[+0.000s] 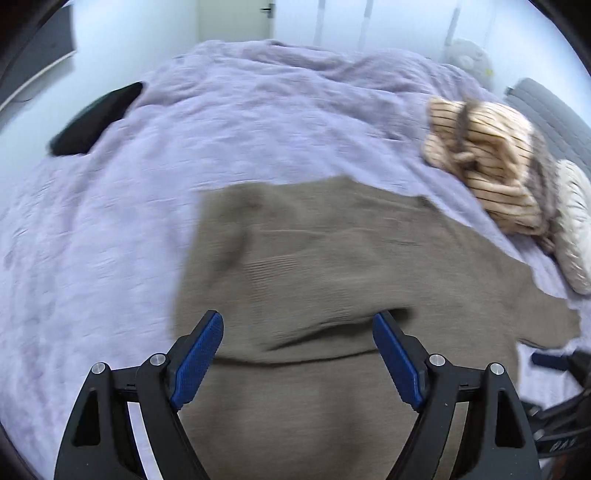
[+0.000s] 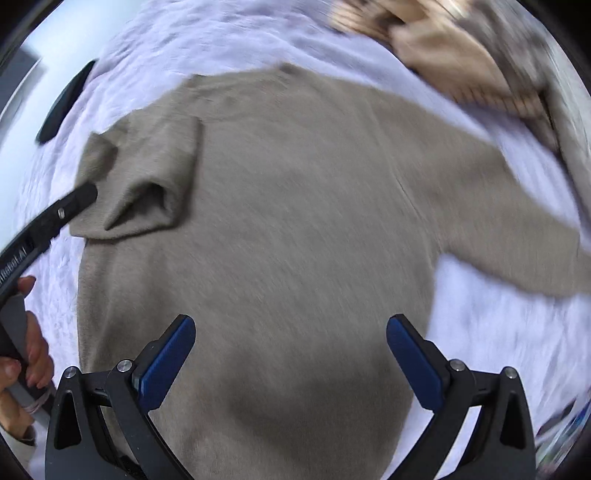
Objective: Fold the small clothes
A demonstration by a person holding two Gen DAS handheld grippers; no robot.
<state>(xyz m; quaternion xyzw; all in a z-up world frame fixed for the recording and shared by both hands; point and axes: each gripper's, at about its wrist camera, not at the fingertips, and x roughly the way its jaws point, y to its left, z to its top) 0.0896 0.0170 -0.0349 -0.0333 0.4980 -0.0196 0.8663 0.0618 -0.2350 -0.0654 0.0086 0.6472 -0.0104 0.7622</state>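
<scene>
A taupe knit sweater (image 2: 288, 206) lies flat on a lavender bedspread (image 1: 110, 206). Its left sleeve (image 2: 147, 177) is folded in over the body; its right sleeve (image 2: 517, 236) stretches out to the right. In the left wrist view the sweater (image 1: 332, 258) fills the lower middle. My left gripper (image 1: 297, 336) is open and empty above the sweater. It also shows in the right wrist view (image 2: 79, 197) at the folded sleeve's edge; I cannot tell if it touches. My right gripper (image 2: 290, 339) is open and empty above the sweater's lower body.
A heap of beige striped clothes (image 1: 491, 158) lies at the bed's right side, beside a cream cushion (image 1: 572, 229). A dark flat object (image 1: 96, 118) lies at the bed's far left edge. A white wall and a door (image 1: 236, 18) stand beyond the bed.
</scene>
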